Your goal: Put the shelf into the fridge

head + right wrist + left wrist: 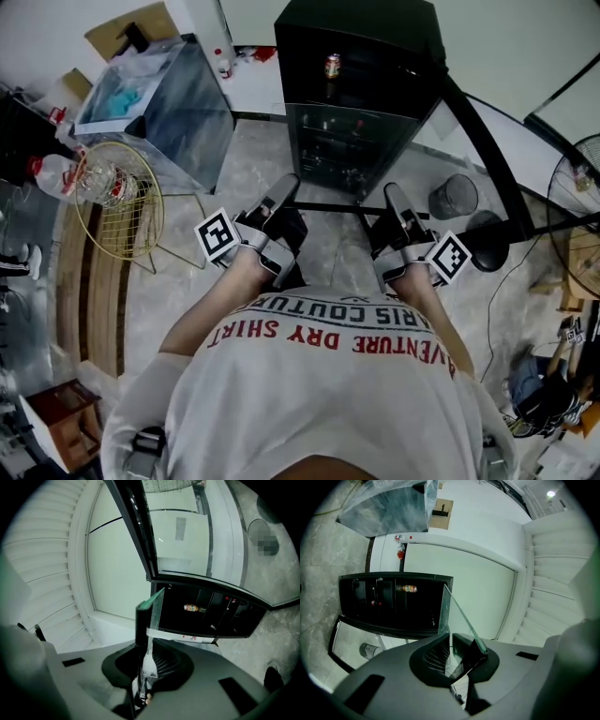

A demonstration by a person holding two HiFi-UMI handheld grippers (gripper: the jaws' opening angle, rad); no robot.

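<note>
The glass shelf [337,208], a clear pane with a dark front edge, hangs level between my two grippers in front of the black fridge [361,89]. My left gripper [284,189] is shut on the shelf's left end and my right gripper [395,197] is shut on its right end. In the left gripper view the pane's greenish edge [464,618] runs out of the left gripper [459,651] toward the fridge [389,606]. In the right gripper view the shelf [149,609] stands upright in the right gripper [143,660]. Inside the fridge sits a can [332,66].
The fridge door [487,159] stands open to the right. Two round bins [455,196] sit beside it, with a fan [577,178] further right. A gold wire basket [122,202], a plastic bottle [61,178] and a plastic-covered box [159,94] are at the left.
</note>
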